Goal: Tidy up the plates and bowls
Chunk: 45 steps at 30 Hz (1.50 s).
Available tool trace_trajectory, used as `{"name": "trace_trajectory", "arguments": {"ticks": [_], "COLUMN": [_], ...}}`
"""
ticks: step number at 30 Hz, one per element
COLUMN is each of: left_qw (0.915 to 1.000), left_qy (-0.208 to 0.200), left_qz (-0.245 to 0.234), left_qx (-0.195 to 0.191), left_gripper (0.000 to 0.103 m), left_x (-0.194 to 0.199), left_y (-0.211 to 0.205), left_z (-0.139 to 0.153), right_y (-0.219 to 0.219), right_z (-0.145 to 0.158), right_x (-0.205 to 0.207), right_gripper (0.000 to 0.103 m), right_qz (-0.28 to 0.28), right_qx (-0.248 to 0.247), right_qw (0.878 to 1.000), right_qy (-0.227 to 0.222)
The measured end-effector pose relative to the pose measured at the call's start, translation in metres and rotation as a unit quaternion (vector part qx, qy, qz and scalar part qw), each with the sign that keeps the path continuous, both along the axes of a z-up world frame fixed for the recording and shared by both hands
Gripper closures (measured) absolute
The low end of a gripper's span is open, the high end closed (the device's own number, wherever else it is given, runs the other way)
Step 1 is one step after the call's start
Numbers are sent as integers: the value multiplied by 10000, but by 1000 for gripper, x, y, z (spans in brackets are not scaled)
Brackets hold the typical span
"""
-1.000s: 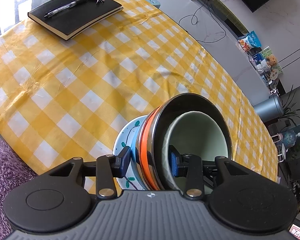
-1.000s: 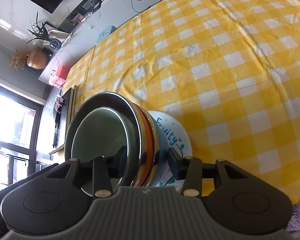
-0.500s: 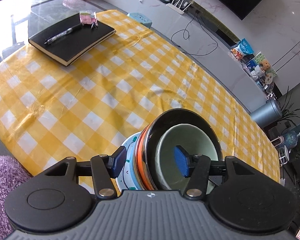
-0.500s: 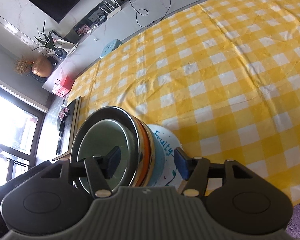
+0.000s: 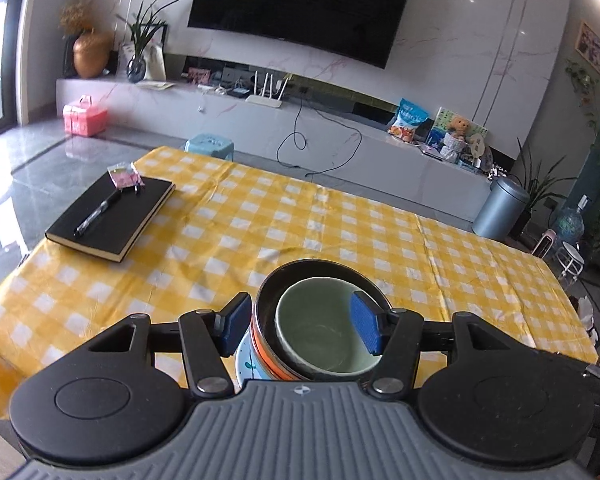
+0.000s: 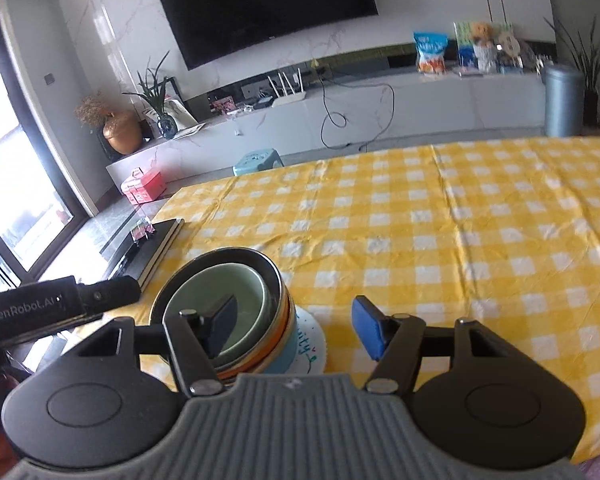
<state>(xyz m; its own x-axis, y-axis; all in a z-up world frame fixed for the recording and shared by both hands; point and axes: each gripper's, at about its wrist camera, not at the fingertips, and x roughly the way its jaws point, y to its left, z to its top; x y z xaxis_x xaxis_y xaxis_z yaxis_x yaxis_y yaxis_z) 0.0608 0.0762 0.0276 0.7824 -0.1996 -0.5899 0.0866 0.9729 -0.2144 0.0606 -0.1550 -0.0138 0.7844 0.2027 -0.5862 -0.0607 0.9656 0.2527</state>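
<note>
Both grippers are opening, jaws wide and pads clear of the nested stack of bowls [image 5: 320,332], which rests on the checked surface [image 5: 340,224] at six o'clock. Left gripper [image 5: 300,326] straddles its left rim; right gripper [image 6: 294,330] straddles its right rim.

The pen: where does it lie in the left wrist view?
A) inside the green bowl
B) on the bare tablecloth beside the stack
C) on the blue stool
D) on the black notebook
D: the pen lies across the cover of the black notebook, far left on the yellow checked tablecloth, well apart from the green bowl.
</note>
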Motion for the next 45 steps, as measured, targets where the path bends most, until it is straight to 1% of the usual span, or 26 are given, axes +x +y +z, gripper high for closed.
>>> {"name": "trace_trajectory", "arguments": {"ticks": [3,6,7,9,11,12,14,19,21,23,25,29,35,39,45], "left_qw": [9984,9935,9920,9904,9906,9907,9908,9905,9893,9866,9856,9870,9848,9845,9841], "left_qy": [-313,-586,-645,-709,-694,-698,-671,-534,-523,-524,-472,-221,37,140,109], "left_qz": [-174,-304,-314,-282,-211,-187,-150,-106,-152,-189,-182,-160,-165,-197,-263], "left_qx": [432,924,1041,1155,1161,1150,1167,1261,1352,1532,1613,1582,1729,1734,1752], "left_gripper": [37,36,36,34,34,33,29,28,23,20,19,18,18,17,17], "left_x": [-13,-25,-29,-34,-38,-39,-41,-43,-44,-45,-44,-42,-43,-44,-43], "left_y": [-9,-18,-20,-22,-22,-22,-21,-24,-26,-29,-30,-25,-23,-23,-24], "left_z": [-2,-8,-11,-16,-23,-27,-33,-45,-49,-55,-60,-72,-86,-89,-88], "right_y": [-3,-8,-10,-12,-14,-15,-17,-16,-13,-9,-4,3,6,9,10], "right_z": [-2,-8,-10,-12,-16,-18,-22,-29,-30,-30,-33,-45,-64,-69,-70], "right_x": [-14,-25,-28,-33,-35,-37,-40,-45,-46,-47,-48,-43,-33,-32,-34], "right_gripper": [39,38,35,34,33,31,30,30,30,30,30,27,27,27,27], "right_qz": [78,108,101,66,26,20,17,-86,-80,-21,99,281,423,504,532], "right_qx": [-290,-393,-413,-489,-600,-631,-650,-639,-623,-652,-718,-820,-816,-865,-876], "right_qw": [9993,9986,9984,9977,9969,9965,9960,9951,9946,9937,9931,9941,9957,9950,9947], "right_qy": [-239,-341,-379,-465,-516,-545,-616,-750,-826,-909,-918,-656,-133,-35,-28]}}
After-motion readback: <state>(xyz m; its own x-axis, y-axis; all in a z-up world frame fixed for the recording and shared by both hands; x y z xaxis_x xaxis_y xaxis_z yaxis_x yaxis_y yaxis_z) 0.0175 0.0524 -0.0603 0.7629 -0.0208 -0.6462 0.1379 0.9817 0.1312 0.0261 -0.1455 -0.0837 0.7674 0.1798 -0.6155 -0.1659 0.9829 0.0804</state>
